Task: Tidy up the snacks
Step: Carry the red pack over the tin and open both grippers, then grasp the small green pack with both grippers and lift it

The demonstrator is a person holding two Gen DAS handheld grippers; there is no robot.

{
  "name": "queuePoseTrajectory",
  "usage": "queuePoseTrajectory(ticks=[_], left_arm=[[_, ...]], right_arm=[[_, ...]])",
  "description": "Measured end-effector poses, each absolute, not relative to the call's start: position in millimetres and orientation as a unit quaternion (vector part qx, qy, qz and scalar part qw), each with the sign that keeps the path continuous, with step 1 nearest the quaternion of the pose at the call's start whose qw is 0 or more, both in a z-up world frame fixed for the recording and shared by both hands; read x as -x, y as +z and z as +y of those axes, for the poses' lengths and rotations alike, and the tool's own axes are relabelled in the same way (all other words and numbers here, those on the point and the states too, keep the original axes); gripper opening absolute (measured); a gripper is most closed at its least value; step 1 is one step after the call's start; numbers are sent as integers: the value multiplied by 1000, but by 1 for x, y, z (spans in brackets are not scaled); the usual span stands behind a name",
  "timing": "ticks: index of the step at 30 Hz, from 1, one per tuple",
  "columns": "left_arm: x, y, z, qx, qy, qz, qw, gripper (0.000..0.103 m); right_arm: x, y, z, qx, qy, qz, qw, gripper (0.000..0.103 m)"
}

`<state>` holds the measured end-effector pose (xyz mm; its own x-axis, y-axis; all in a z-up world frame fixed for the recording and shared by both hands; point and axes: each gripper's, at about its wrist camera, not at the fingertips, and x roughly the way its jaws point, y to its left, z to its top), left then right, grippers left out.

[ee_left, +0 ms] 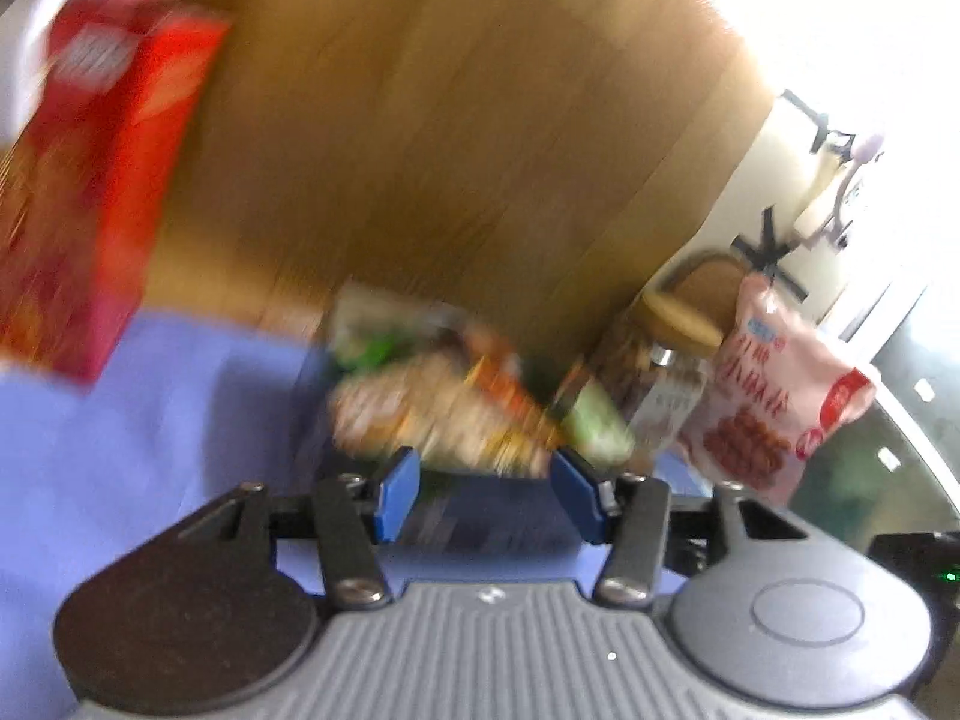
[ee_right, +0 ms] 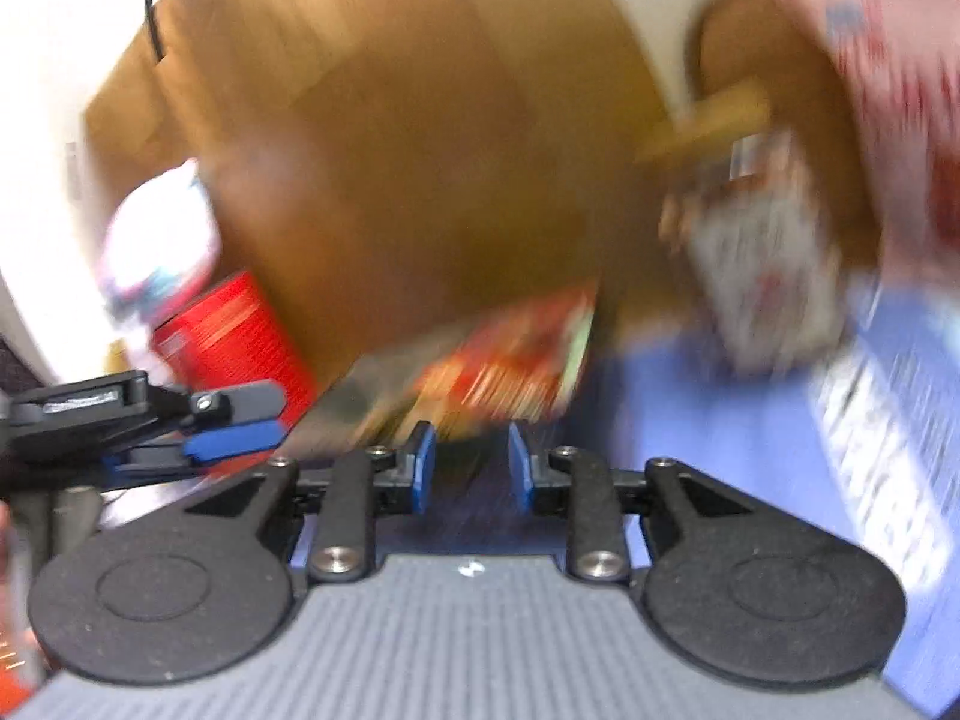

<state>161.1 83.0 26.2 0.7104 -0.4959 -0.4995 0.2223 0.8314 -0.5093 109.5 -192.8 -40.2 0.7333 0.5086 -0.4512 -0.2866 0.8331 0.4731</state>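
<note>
1. Jaws of the left gripper stand apart with nothing pressed between the blue pads; a dark printed surface shows in the gap below them.
2. Jaws of the right gripper are likewise parted, narrower, and hold nothing.
3. Just beyond the left gripper's tips lies a blurred snack packet in tan, orange and green, resting on the blue cloth.
4. Beside that packet, to its right, stand a glass jar with a wooden lid and a pink snack bag, close together.
5. At the far left of the left wrist view a red box stands upright at the cloth's edge.
6. From the right wrist view, a red cylindrical can sits at the left, a white bag behind it.
7. Farthest back is a brown wooden panel.
</note>
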Motion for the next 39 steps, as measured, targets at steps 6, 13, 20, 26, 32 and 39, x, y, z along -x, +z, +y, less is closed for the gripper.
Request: queuePoseTrajectory(ticks=[6, 13, 20, 26, 32, 39], left_arm=[[-143, -28, 82, 217, -180, 396, 874, 56], [-117, -30, 61, 222, -194, 386, 874, 51], [-48, -39, 37, 215, -252, 397, 856, 48], [4, -38, 23, 198, -307, 412, 835, 52], [8, -40, 38, 263, -311, 435, 803, 59], [13, -42, 23, 265, -328, 443, 791, 22]], right_arm=[[-102, -77, -172, -200, 229, 368, 879, 31], [-86, -79, -153, -221, 246, 393, 858, 22], [-16, -82, -191, -270, 242, 392, 846, 21], [46, -86, -215, -317, 245, 389, 829, 21], [71, -103, -242, -447, 234, 349, 790, 21], [74, -98, -221, -416, 264, 349, 797, 21]])
